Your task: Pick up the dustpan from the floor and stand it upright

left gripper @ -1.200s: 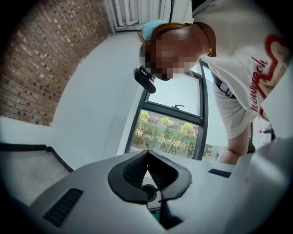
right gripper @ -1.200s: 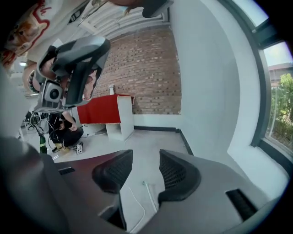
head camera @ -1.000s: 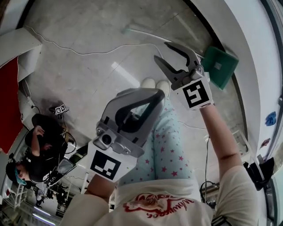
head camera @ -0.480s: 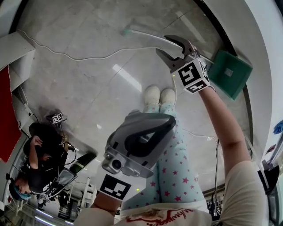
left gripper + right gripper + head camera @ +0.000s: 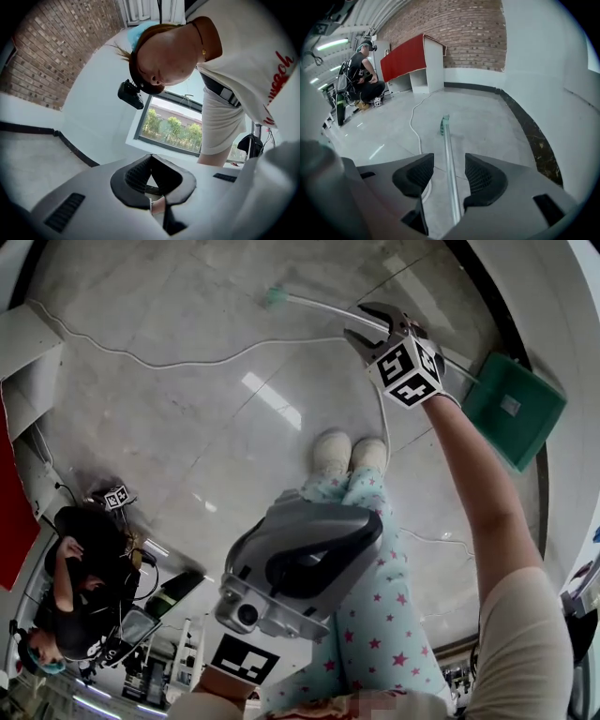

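Observation:
The dustpan lies on the grey floor: a green pan [image 5: 514, 409] by the white wall and a long silver handle [image 5: 323, 306] ending in a teal tip [image 5: 274, 296]. My right gripper [image 5: 361, 322] hangs low over the handle, open wide. In the right gripper view, the handle [image 5: 449, 154] runs lengthwise through the gap of that gripper [image 5: 450, 159], clear of both pads, its teal tip [image 5: 445, 124] beyond. My left gripper [image 5: 373, 524] is held near my legs, shut with nothing in it; its pads meet in the left gripper view [image 5: 151, 157].
A white cable [image 5: 187, 360] snakes across the floor left of the handle. My white shoes [image 5: 352, 451] stand just behind it. A person in black [image 5: 84, 559] crouches at far left among gear. A red cabinet [image 5: 410, 58] stands against the brick wall.
My right gripper has dropped toward the floor and now straddles the dustpan handle. The left gripper has sunk lower beside my legs and stays shut.

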Motion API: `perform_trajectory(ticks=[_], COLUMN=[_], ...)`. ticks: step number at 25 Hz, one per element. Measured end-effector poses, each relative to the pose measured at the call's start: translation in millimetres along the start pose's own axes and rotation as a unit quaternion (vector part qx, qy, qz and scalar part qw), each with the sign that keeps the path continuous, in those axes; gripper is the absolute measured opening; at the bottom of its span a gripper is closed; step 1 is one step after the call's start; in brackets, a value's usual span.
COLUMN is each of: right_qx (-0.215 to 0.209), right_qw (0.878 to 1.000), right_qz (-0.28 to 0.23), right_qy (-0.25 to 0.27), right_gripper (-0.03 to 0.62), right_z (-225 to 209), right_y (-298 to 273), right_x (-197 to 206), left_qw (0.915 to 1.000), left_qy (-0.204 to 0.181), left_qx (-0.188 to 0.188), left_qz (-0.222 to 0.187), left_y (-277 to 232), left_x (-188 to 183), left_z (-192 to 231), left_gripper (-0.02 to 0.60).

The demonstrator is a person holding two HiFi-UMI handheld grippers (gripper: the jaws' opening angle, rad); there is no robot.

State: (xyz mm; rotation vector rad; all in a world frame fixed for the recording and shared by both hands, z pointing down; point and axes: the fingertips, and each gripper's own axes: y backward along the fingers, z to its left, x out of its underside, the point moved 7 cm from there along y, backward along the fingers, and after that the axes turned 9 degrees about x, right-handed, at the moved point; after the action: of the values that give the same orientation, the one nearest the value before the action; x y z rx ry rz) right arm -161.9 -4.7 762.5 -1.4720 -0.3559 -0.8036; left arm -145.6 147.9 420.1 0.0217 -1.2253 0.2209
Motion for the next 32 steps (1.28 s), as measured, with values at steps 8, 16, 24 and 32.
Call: perform_trajectory(ticks=[8, 16, 24, 32], right_qx=[-0.014, -0.017, 0.004, 0.030], right_qw=[0.999, 0.995, 0.994, 0.998], right_qz=[0.040, 0.091, 0.097, 0.052], right_qy=[0.028, 0.029, 0.040, 0.009], right_gripper=[0.206, 0.200, 0.100, 0.097], right_z=[10, 9, 2, -27], right_y=[-43, -57, -41, 25], right_x=[29, 54, 50, -4], left_qw=[0.9986, 0.9987, 0.9978, 0.9951], left_qy=[-0.031, -0.020, -0.038, -0.040], left_qx=[0.022, 0.022, 0.024, 0.047], left_qz=[0.037, 0.041, 0.049, 0.078], left_y=[-4, 0, -11, -31], left_x=[34, 41, 35, 11], left_z=[6, 15, 12, -5], left_gripper=[0.020, 0.020, 0.019, 0.019])
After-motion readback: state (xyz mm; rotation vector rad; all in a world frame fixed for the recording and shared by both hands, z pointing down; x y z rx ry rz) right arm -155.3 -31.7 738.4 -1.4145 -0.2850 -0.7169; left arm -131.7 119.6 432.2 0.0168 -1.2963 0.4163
